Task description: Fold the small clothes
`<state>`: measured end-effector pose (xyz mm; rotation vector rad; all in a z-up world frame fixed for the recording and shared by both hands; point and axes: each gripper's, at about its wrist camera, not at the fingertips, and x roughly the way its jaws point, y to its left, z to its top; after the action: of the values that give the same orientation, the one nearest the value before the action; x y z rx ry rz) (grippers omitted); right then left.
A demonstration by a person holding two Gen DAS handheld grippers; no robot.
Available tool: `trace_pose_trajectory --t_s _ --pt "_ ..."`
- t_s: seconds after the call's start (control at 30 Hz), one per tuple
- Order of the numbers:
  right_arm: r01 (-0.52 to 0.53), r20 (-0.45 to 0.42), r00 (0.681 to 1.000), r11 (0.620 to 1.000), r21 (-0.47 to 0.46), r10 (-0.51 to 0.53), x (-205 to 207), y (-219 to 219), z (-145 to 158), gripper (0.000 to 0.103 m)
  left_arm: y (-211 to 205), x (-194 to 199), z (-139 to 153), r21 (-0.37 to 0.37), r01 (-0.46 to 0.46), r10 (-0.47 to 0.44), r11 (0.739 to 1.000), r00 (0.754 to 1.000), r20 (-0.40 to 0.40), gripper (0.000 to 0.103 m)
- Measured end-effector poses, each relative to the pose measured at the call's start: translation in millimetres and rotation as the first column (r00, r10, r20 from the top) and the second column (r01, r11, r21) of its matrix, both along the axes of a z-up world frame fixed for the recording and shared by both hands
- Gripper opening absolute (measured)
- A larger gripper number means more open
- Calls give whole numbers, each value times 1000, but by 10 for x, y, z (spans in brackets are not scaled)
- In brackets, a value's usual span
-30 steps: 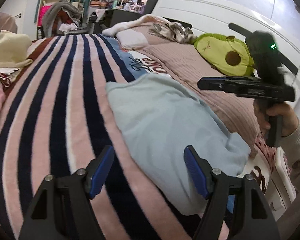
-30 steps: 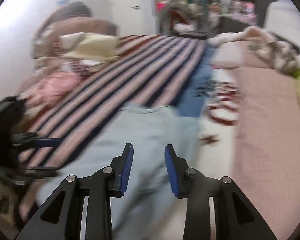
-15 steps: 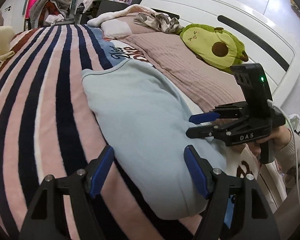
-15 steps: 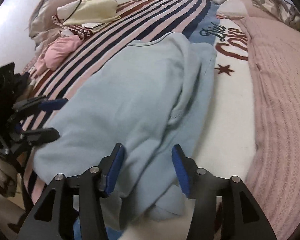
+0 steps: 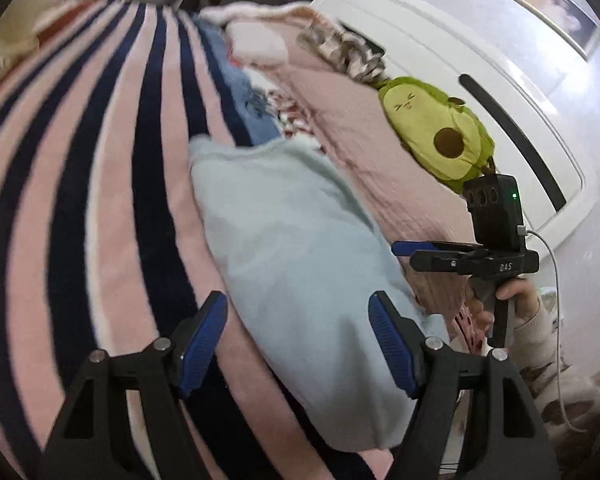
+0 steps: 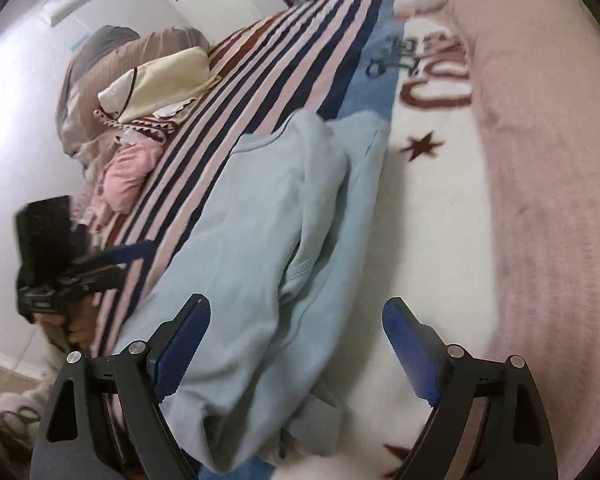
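A light blue garment (image 5: pixel 300 264) lies lengthwise on the striped blanket, partly folded with a sleeve laid over it (image 6: pixel 268 216). My left gripper (image 5: pixel 300 340) is open and empty, its jaws over the garment's near end. My right gripper (image 6: pixel 296 344) is open wide and empty, its jaws over the garment's near right edge. The right gripper also shows from the side in the left wrist view (image 5: pixel 416 249), beside the garment. The left gripper appears in the right wrist view (image 6: pixel 132 252) at the garment's left edge.
The striped pink and navy blanket (image 5: pixel 80 200) covers the bed. A pink ribbed cover (image 6: pixel 540 160) lies on the right. An avocado plush (image 5: pixel 436 132) sits by the white headboard (image 5: pixel 500 80). A pile of clothes (image 6: pixel 140 120) lies at the far left.
My right gripper's jaws have opened from nearly shut to wide, and it has dropped low beside the garment. Both grippers have shifted closer over the garment's near end.
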<state>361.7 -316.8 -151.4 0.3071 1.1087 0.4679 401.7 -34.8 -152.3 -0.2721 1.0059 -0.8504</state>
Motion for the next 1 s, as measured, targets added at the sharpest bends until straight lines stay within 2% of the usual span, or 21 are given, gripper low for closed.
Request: trace_pose_trajectory --t_s 0.13,0.2,0.27,0.33,0.37,0.43,0.5,0.57,0.83,1.0 --pt "-57 -66 996 998 17 58 103 123 -240 85 -129 116 -245 -1 26 -26 1000 997 -70 69" --pt "-91 -68 993 995 33 93 131 189 -324 78 -189 160 -343 -10 29 -30 1000 996 -89 69" --pt "-103 -63 992 994 44 106 156 235 -356 71 -234 202 -388 -22 27 -29 999 996 -90 62" --pt "-116 -52 991 990 77 120 191 252 -379 58 -259 228 -404 -17 27 -29 999 996 -85 44" --pt "-118 -54 991 989 93 123 204 264 -397 48 -286 241 -414 -13 30 -31 999 996 -86 41" --pt "-129 -45 990 987 97 134 211 291 -412 39 -305 249 -426 -3 31 -31 1000 996 -81 29" --pt "-140 -18 990 987 79 142 194 320 -380 28 -315 228 -401 5 37 -36 999 997 -65 21" --pt "-141 9 990 987 71 141 170 337 -321 22 -324 201 -327 6 39 -38 999 998 -39 18" --pt "-181 132 976 982 53 173 0 517 106 18 -318 -33 159 8 52 -53 999 996 73 15" --pt "-210 209 958 976 56 194 -186 715 455 17 -58 -303 555 -7 11 -10 1000 989 148 13"
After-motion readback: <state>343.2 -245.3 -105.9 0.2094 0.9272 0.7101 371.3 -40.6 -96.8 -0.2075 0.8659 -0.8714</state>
